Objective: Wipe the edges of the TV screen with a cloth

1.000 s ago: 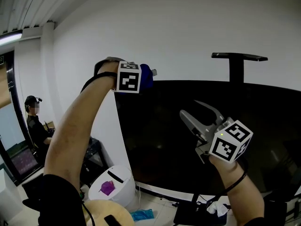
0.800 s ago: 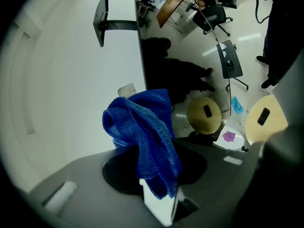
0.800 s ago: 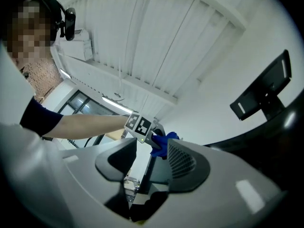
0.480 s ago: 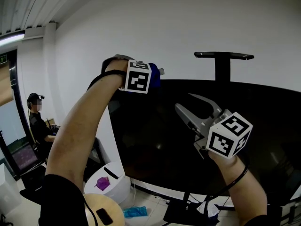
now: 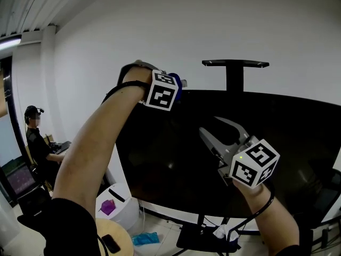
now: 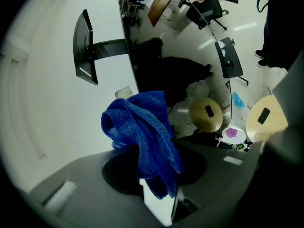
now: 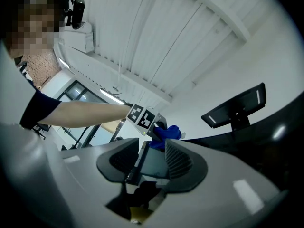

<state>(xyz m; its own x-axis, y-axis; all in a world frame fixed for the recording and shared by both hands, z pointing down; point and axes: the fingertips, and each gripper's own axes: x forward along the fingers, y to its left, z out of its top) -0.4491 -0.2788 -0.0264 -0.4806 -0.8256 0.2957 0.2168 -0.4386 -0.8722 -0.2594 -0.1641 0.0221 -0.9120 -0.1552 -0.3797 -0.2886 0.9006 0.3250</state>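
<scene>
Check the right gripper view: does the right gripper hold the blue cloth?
No, the right gripper is closing its jaws with nothing between them, while the blue cloth is clamped in the left gripper.

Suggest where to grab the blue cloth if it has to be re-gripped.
Take the thick bunched fold of the blue cloth that stands free beyond the left gripper. Its lower tail is pinched in that gripper's shut jaws. Come from the wall side, since the TV screen lies close on the other side; that is probably the clearer approach.
</scene>
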